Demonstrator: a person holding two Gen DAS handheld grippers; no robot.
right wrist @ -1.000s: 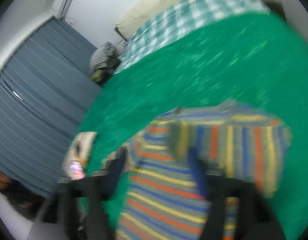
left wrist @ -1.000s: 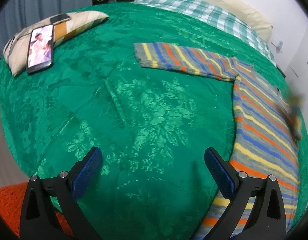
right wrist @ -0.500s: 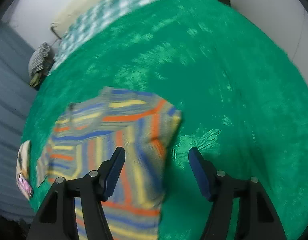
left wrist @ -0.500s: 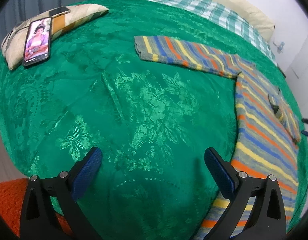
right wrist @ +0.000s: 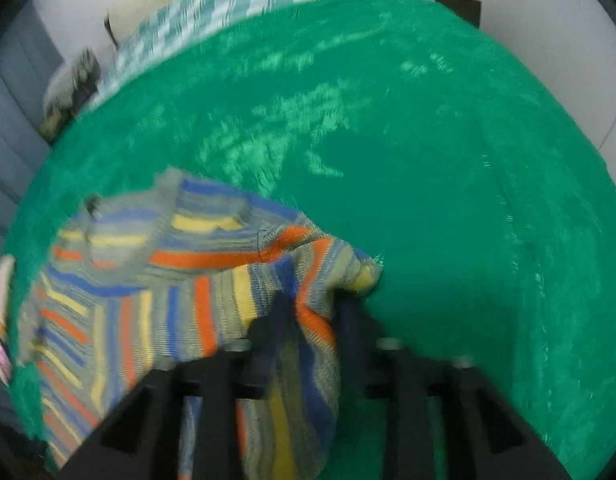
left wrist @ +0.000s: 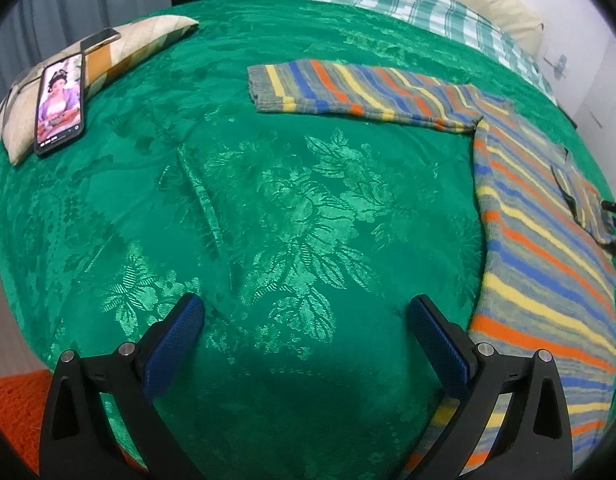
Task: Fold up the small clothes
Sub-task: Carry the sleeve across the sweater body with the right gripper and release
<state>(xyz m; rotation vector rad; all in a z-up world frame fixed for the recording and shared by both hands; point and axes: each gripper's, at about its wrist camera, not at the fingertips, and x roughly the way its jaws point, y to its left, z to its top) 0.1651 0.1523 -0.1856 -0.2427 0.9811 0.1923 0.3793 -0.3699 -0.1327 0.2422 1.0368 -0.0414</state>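
Note:
A striped sweater (left wrist: 539, 240) in grey, blue, yellow and orange lies on the green bedspread (left wrist: 268, 208), its left sleeve (left wrist: 347, 92) stretched out flat to the left. My left gripper (left wrist: 304, 328) is open and empty above bare bedspread, left of the sweater's hem. In the right wrist view my right gripper (right wrist: 313, 312) is shut on a bunched fold of the sweater (right wrist: 180, 272) at its right shoulder edge. The view is blurred by motion.
A patterned pillow (left wrist: 108, 64) lies at the far left with a lit phone (left wrist: 60, 108) on it. A green checked sheet (left wrist: 407, 4) and a cream pillow (left wrist: 487, 4) lie at the head of the bed. Orange fabric (left wrist: 12, 412) is at the lower left.
My right gripper has closed on the sweater's right side, which it straddled open half a second ago, and has bunched the fabric. My left gripper has stayed open, drifting slightly.

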